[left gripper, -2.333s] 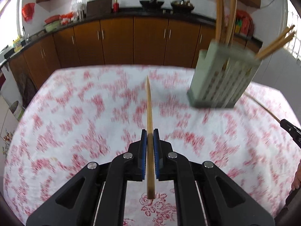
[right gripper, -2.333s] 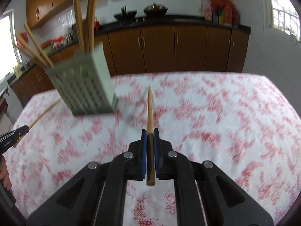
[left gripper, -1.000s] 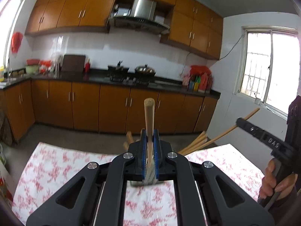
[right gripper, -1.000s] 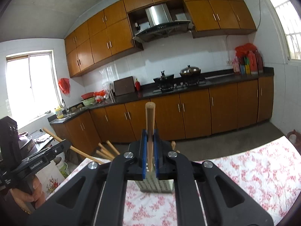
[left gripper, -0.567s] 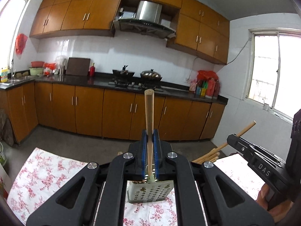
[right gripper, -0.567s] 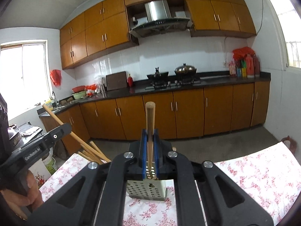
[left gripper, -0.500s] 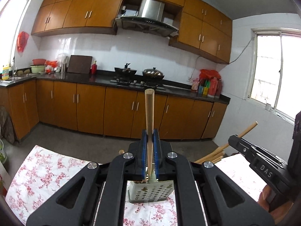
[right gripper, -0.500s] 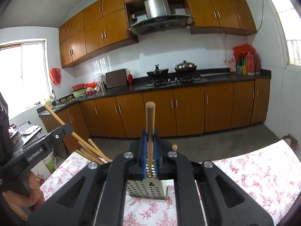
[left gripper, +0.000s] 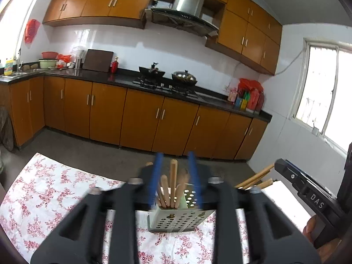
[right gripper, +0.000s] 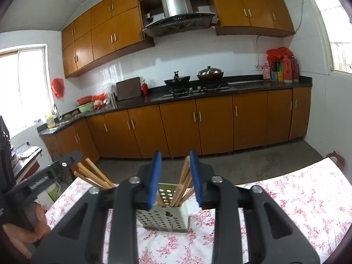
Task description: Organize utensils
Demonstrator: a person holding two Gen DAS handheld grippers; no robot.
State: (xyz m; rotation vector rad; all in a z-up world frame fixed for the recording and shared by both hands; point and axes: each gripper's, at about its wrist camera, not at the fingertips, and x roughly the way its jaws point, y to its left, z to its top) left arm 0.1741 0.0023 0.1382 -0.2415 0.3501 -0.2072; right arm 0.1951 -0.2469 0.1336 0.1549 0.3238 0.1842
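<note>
Fingers (left gripper: 193, 176) of both grippers gape above chopstick holder (right gripper: 162, 220); "DAS" label (left gripper: 316, 200).

A home kitchen. Orange-brown wooden cabinets (right gripper: 198, 125) run under a dark countertop (right gripper: 264, 83), with matching wall cupboards (left gripper: 105, 0) above white tiles. A steel range hood (right gripper: 178, 11) hangs over a gas stove (right gripper: 193, 90) carrying a wok (right gripper: 177, 80) and a lidded pot (right gripper: 210, 72). A cutting board (left gripper: 98, 60) leans on the wall, and a floral tablecloth (right gripper: 297, 198) covers the table.
</note>
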